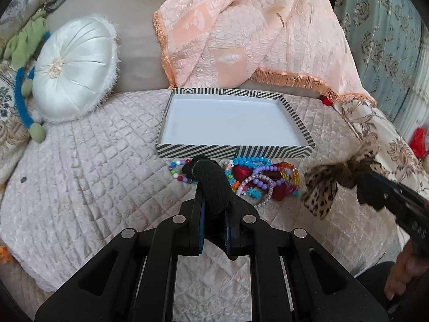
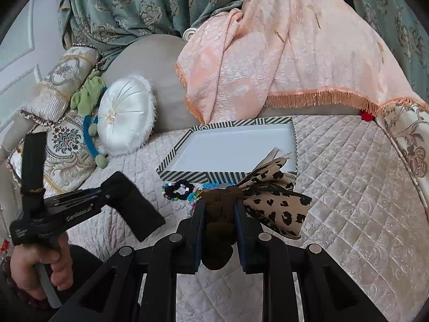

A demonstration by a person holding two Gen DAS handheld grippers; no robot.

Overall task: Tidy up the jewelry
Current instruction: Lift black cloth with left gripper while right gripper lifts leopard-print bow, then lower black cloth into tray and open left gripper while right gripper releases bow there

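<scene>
Nearest in the left wrist view, the left gripper (image 1: 214,187) has its jaws pressed together on a black fuzzy hair band (image 1: 211,185) that stands up between them. In the right wrist view, the right gripper (image 2: 219,206) pinches the dark brown knot of a leopard-print bow (image 2: 270,201), and this bow hides the near right corner of the box behind it. Just beyond the left gripper, a pile of coloured bead bracelets (image 1: 257,177) lies on the quilted bed cover (image 1: 80,187), touching the near wall of the striped box (image 1: 295,112). The white inside of the box is bare. Left of the box leans a round white cushion (image 1: 75,69). Behind the box, a peach fringed blanket (image 1: 254,32) hangs over the grey headboard (image 1: 134,26).
</scene>
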